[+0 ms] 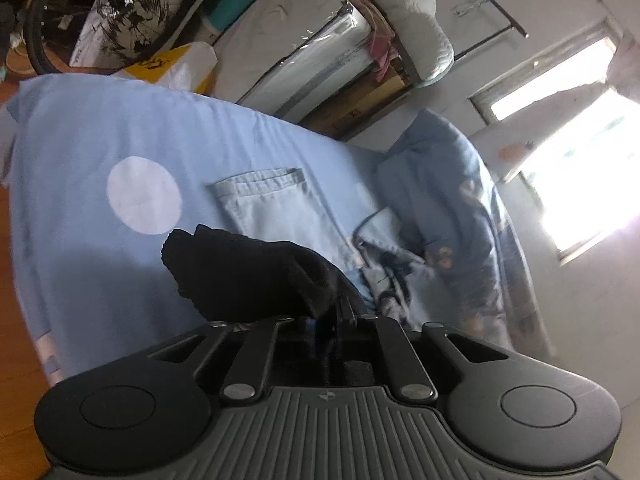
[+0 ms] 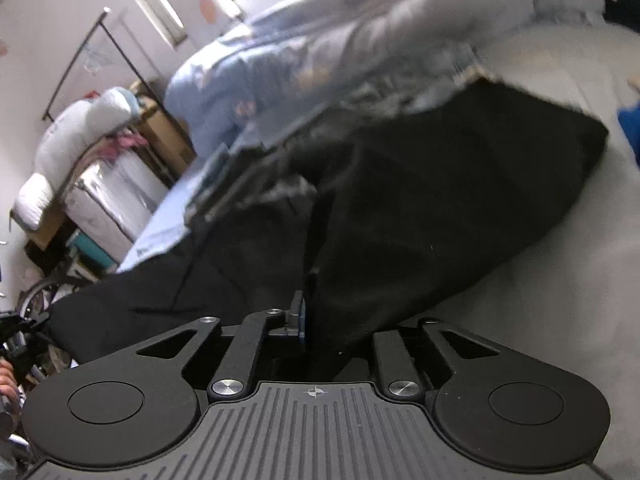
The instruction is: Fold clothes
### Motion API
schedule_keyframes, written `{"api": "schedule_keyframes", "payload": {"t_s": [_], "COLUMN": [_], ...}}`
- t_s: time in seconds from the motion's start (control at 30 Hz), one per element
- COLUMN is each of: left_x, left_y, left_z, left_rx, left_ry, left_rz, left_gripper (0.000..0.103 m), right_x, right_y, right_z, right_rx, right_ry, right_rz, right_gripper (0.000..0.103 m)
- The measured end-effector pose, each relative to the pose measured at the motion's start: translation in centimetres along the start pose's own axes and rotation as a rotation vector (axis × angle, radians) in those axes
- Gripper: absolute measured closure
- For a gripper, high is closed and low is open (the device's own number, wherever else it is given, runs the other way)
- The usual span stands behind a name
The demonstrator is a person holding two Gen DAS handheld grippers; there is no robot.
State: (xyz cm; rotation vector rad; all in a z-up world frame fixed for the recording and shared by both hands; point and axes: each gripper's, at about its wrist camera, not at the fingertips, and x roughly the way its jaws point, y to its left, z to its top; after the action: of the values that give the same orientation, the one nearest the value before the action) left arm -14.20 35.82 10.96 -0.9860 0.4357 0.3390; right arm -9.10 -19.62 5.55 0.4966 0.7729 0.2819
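Observation:
A black garment [image 1: 248,272] stands bunched over the tips of my left gripper [image 1: 340,312], lifted above the light-blue bed sheet [image 1: 100,128]. The left fingers are mostly hidden by the cloth, and the jaws look shut on it. In the right wrist view the same black garment [image 2: 440,200] spreads wide across the bed. A fold of it runs into my right gripper [image 2: 316,320] beside a blue pad [image 2: 302,320]. The other right finger is covered by cloth. A folded pale-blue garment [image 1: 276,208] lies flat on the sheet beyond the left gripper.
A rumpled blue quilt [image 1: 452,200] is heaped at the right of the bed, below a bright window [image 1: 580,180]. A plastic-wrapped mattress [image 1: 304,40] and a bicycle wheel [image 1: 100,12] stand behind the bed. Wooden floor [image 1: 16,280] lies left. A hand [image 2: 6,380] shows at the left edge.

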Motion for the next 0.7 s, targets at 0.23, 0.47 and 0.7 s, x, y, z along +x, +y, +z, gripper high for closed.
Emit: {"api": "schedule_keyframes", "payload": {"t_s": [0.23, 0.47, 0.7], "left_x": [-1.9, -4.8, -5.6], "left_y": [-0.7, -1.4, -6.9], "left_z": [-1.2, -1.9, -5.9], "left_rx": [0.037, 0.062, 0.218], "left_ry": [-0.034, -0.127, -0.234], "left_rz": [0.039, 0.063, -0.057], "left_gripper": [0.073, 0.032, 0.000], "right_x": [-3.9, -8.3, -8.2], "right_y": [-1.3, -3.3, -9.2], "right_z": [-1.2, -0.1, 2.7], "right_rx": [-0.004, -0.069, 0.029], "right_ry": [0.007, -0.102, -0.250], "right_rz": [0.047, 0.030, -0.123], "right_gripper": [0.033, 0.001, 0.000]}}
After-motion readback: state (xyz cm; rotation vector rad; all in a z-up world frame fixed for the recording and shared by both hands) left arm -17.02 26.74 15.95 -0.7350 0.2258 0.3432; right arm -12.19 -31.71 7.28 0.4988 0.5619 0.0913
